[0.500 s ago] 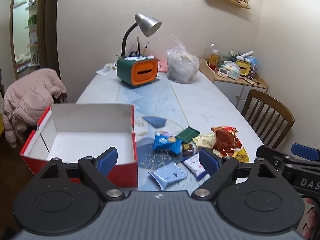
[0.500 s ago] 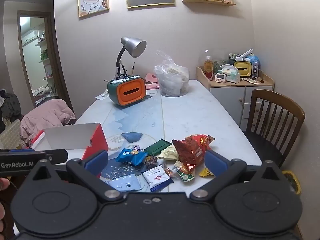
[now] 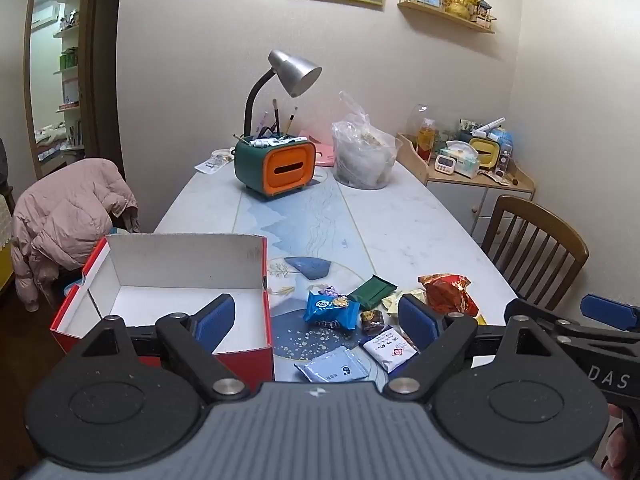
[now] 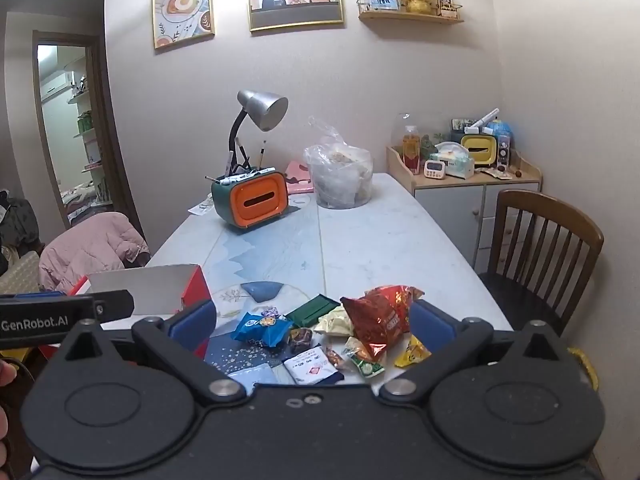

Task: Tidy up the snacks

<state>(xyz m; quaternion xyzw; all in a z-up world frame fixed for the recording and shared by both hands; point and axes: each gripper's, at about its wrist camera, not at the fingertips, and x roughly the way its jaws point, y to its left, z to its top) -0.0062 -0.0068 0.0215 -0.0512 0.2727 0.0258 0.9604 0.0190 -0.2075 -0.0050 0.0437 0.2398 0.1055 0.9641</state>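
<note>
From my left gripper [image 3: 316, 318] I see its two blue pads standing wide apart with nothing pressed between them, and my right gripper [image 4: 313, 322] is the same, jaws far apart and empty. The dark body of each tool covers the near edge of the pale marble-look table [image 3: 400, 216], so some snacks are cut off: the light blue flat sachet [image 3: 332, 368] shows almost whole from the left, but only its top edge from the right. The right pad hides part of the red crinkled chip bag [image 4: 380, 320] in the right view. Small pieces under that bag are hard to count; I can tell one yellow packet [image 4: 412, 354] and one green-and-white candy wrapper [image 4: 366, 364], and the others are too small. Clearly countable are one blue shiny biscuit packet [image 3: 330, 310], one dark green flat packet [image 3: 370, 288], one white sachet with a red mark [image 3: 388, 348] and one small brown wrapped sweet [image 3: 372, 317]. The snacks lie loose in one heap at the near end of the table, at about 12 to 1 o'clock from my left gripper. The one red cardboard box with white inside [image 3: 160, 280] stands open at about 10 o'clock, just beside the heap, and it holds no snack. Far away at 12 o'clock stand one green-and-orange tissue holder with a grey lamp [image 3: 276, 168] and one clear plastic bag [image 3: 364, 156].
</note>
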